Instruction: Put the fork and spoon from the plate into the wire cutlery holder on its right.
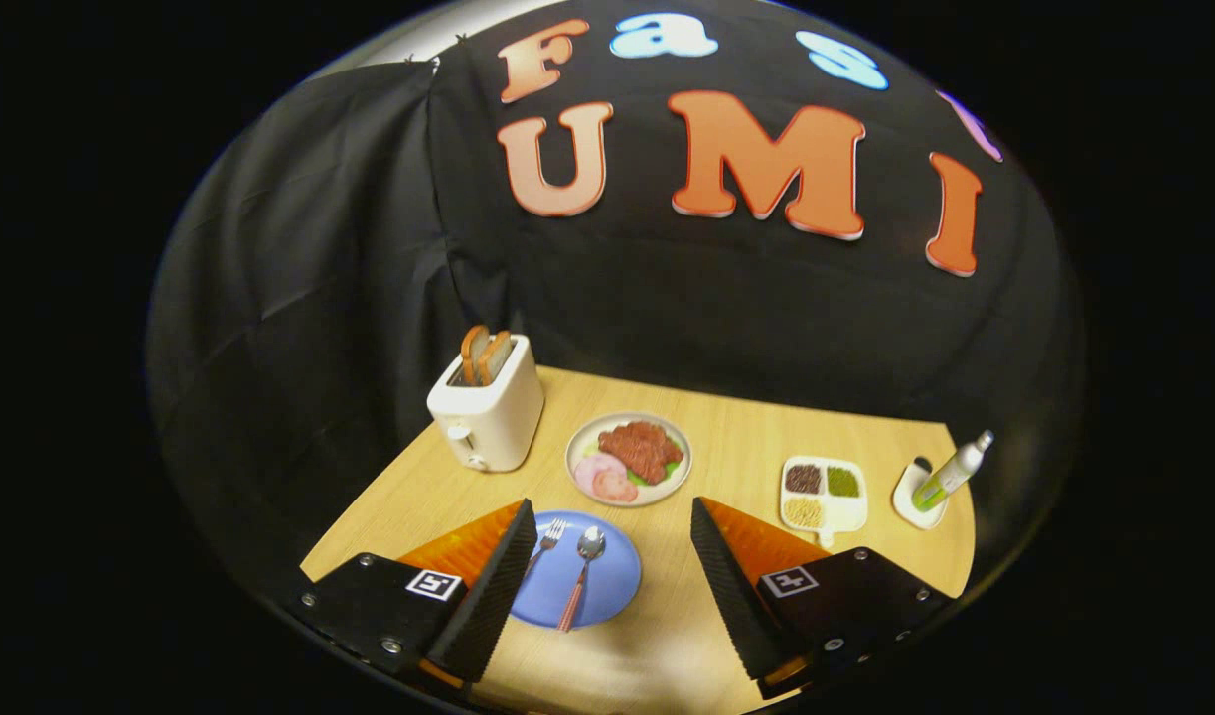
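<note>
A blue plate (607, 586) lies on the wooden table, partly behind the left finger (493, 586). On it rest a fork (547, 541), close against the left finger, and a spoon (582, 571) with a reddish handle, lying side by side. My gripper (615, 516) hovers above the table with its fingers wide apart and nothing between them. The spoon sits in the gap between the fingers, nearer the left one. The right finger (731, 586) stands over bare table to the right of the plate.
Beyond the fingers a white plate of meat and ham (629, 459) sits mid-table. A white toaster (488, 407) with two toast slices stands at the back left. To the right are a divided dish of grains (824, 494) and a green bottle in a white stand (945, 477).
</note>
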`<state>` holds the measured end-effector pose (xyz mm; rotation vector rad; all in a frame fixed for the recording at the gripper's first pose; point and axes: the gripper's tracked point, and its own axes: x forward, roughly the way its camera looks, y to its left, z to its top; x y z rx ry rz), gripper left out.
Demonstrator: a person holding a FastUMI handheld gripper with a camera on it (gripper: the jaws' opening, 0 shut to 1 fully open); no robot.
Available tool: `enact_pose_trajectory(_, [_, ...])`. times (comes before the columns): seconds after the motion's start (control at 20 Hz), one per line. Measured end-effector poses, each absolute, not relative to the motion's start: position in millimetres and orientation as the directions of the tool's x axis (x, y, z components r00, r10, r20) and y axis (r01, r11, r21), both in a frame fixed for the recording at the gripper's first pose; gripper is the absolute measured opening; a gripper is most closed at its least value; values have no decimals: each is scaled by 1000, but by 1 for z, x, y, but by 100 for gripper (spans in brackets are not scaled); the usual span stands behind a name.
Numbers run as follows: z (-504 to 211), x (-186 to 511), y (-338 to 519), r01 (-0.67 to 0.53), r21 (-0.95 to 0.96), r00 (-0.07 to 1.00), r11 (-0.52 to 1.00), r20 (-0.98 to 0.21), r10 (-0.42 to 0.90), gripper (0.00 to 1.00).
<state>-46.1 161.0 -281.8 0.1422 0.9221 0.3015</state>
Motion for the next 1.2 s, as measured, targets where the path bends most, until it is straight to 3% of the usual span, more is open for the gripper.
enact_pose_trajectory(0.15, [-314,-55,171,-142,269,495,953,-814,304,89])
enact_pose_trajectory(0.55, [-398,-101,190,-227,163,205,960,-956,211,87])
enact_pose_trajectory(0.95, [-445,-140,215,-270,187,-57,944,-982,179,82])
enact_pose_trajectory(1.2, [-460,-154,222,-244,189,-159,951,-975,153,70])
